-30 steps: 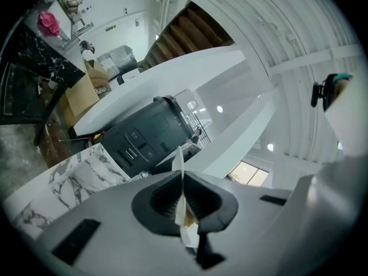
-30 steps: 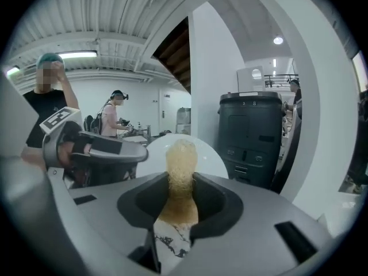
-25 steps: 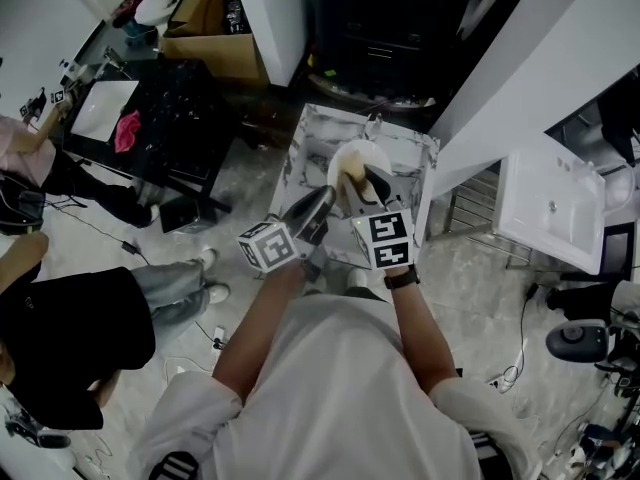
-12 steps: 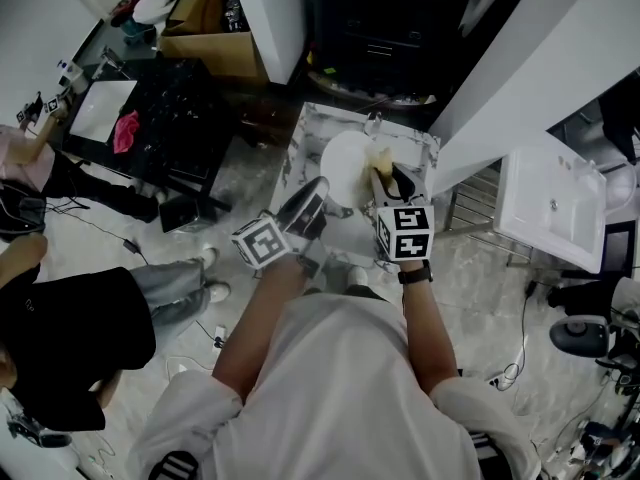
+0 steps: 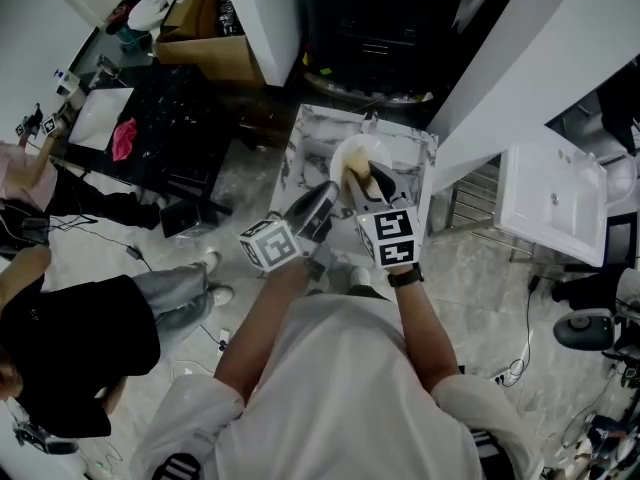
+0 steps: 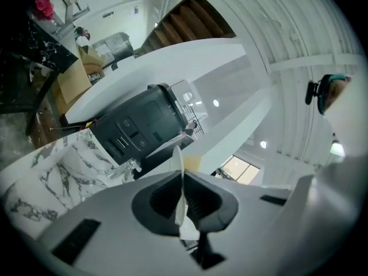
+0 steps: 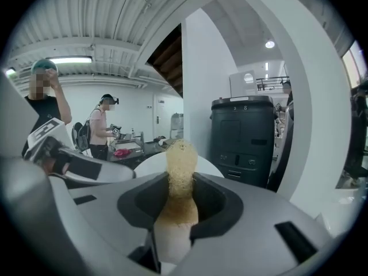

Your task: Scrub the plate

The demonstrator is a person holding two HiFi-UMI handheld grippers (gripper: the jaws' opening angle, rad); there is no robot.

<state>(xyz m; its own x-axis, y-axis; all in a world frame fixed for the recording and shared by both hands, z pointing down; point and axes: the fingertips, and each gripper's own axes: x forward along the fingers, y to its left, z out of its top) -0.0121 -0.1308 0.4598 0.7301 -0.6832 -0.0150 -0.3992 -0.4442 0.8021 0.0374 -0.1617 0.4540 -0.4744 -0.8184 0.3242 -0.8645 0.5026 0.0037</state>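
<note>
Clearly mid-scrub. Grips the plate (image 5: 366,151) by its near rim with the left gripper (image 5: 322,201), clenched flat on the thin white edge with no gap showing. Holds it tipped up over the marble table (image 5: 305,133) rather than lying flat, to judge by the edge-on look along the left jaws. Grasps a tan sponge (image 5: 352,176) in the right gripper (image 5: 368,184), closed part-way on the soft middle, with the rounded end poking out past the jaw tips.

Turns on one relation, as to the next stroke. Faces the plate straight ahead of the right gripper, broad side on, just beyond the sponge's tip. Cannot tell from any view whether touching or just short. Meets the left gripper like a blade instead, rim running along the line of those jaws, face turned toward the right side.

So calls, by this reading, for the stroke from the right hand, the one nearer the plate's face: pushing forward, then sweeping across. Needs bracing from the left against that push. Points the sponge's long axis out along the right jaws, roughly square to the plate's face, so would land end-on rather than with the broad side.

May pivot the plate about the single pinch at the rim if pressed too hard. Probably safer to sweep close to the held edge, or to lay the sponge at a flatter angle first.
</note>
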